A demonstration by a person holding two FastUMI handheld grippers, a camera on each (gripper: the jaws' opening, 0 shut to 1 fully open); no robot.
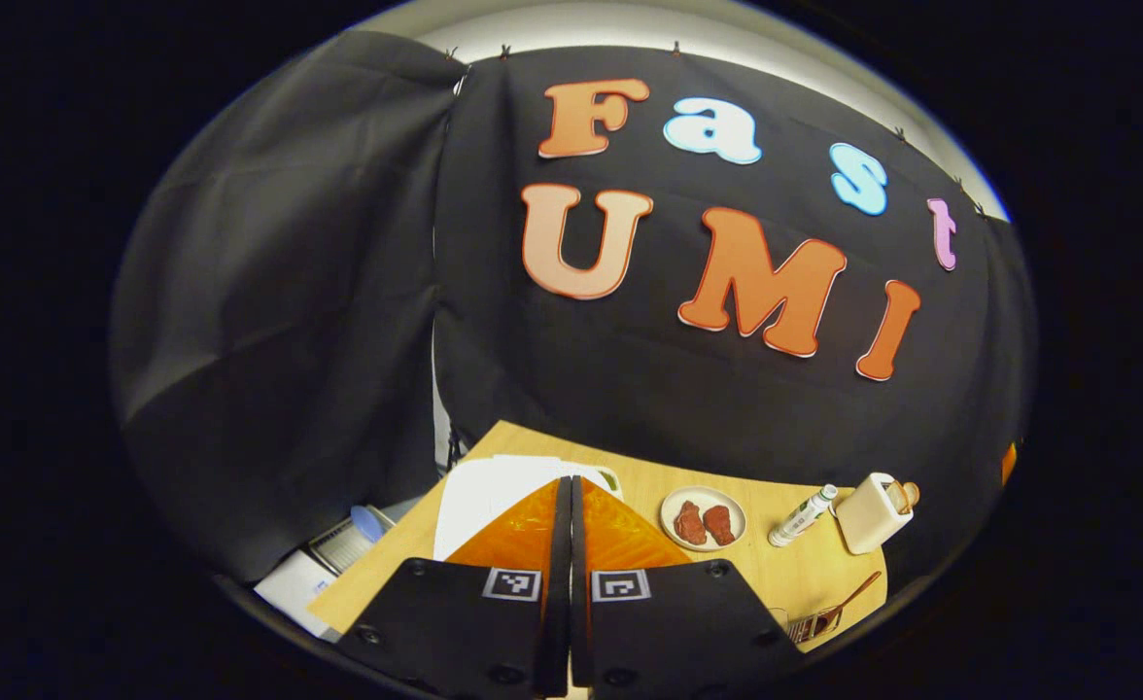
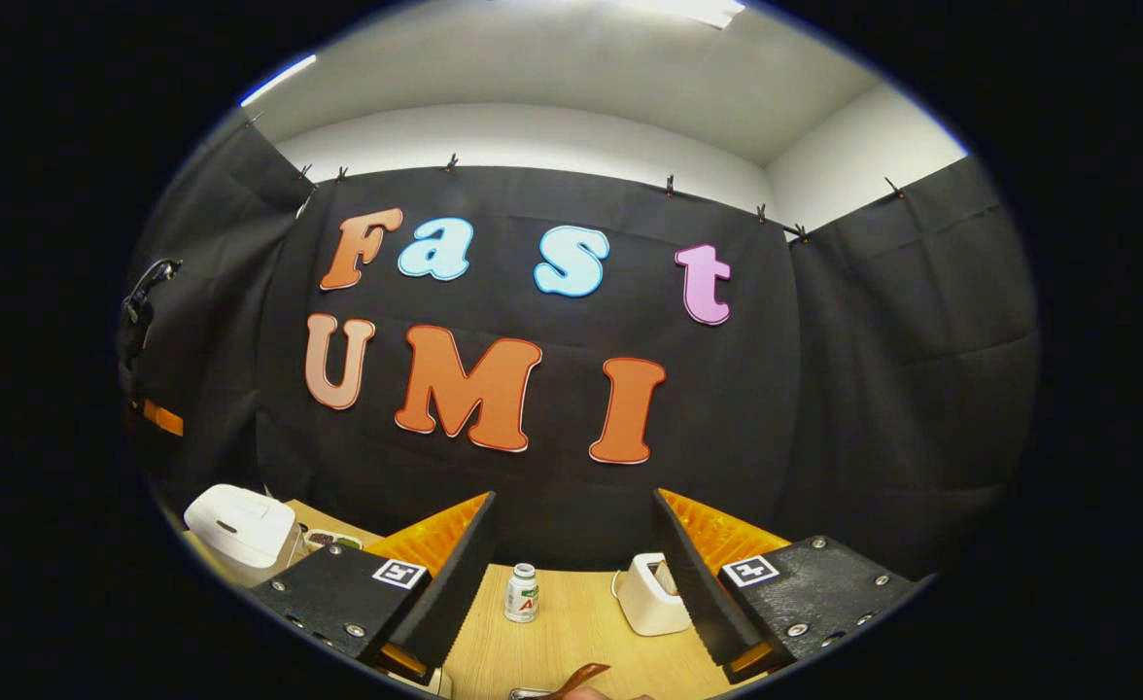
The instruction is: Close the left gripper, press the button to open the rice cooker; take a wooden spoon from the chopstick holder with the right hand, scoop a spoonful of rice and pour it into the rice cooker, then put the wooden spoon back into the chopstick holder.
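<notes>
In the left gripper view my left gripper [image 1: 571, 483] is shut with nothing between its fingers, held above the white rice cooker [image 1: 479, 496], which the fingers partly hide. The cream chopstick holder [image 1: 871, 515] stands at the far right of the wooden table [image 1: 805, 574], a brown wooden piece showing at its top. In the right gripper view my right gripper [image 2: 571, 544] is open and empty, raised over the table. Between its fingers stands the chopstick holder [image 2: 649, 595]. The rice cooker [image 2: 241, 530] sits at the far left, lid down. A brown spoon-like handle [image 2: 579, 678] lies at the bottom edge.
A plate with two red pieces [image 1: 703, 518] and a small white bottle [image 1: 803, 515] lie mid-table; the bottle [image 2: 522, 593] looks upright in the right gripper view. A wooden utensil rests in a small container [image 1: 819, 617] at the front right. A white box [image 1: 324, 564] sits off the table's left edge.
</notes>
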